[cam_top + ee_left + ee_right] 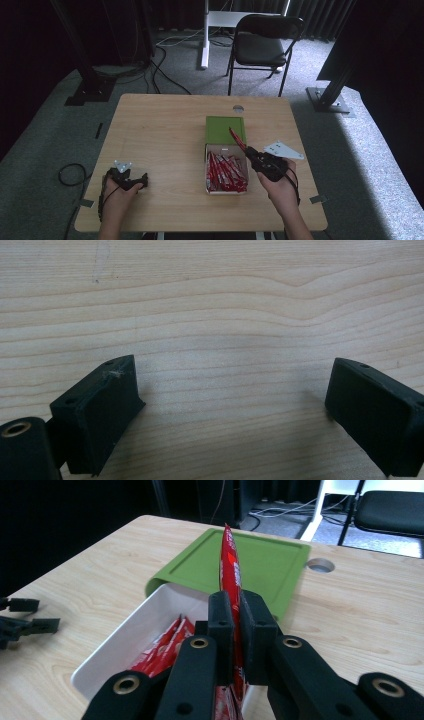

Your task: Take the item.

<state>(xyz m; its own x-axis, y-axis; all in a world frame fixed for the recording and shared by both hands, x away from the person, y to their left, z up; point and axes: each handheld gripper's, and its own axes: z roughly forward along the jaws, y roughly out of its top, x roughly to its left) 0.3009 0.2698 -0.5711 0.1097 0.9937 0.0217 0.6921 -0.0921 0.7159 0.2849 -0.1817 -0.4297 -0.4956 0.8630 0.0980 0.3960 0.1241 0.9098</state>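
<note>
A slim red sachet point(230, 562), probably light, limp and slippery and best pinched near one end, stood clamped in the right gripper point(236, 630) above the white box point(206, 167) of red sachets point(225, 172) on the bench point(160, 130), while the left gripper point(232, 400) rested with jaws apart.

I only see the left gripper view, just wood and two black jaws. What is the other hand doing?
Observer: The right gripper is shut on a red sachet that points up and away from it.
Operator: Where did that come from?
Observer: Probably from the white box at mid-table, which holds many more red sachets.
Operator: Does the box have a lid?
Observer: Yes, a green lid lies at the far end of the box, leaving the sachets uncovered.
Operator: Is my gripper near it?
Observer: No, the left gripper sits open near the table's left front, apart from the box.
</note>
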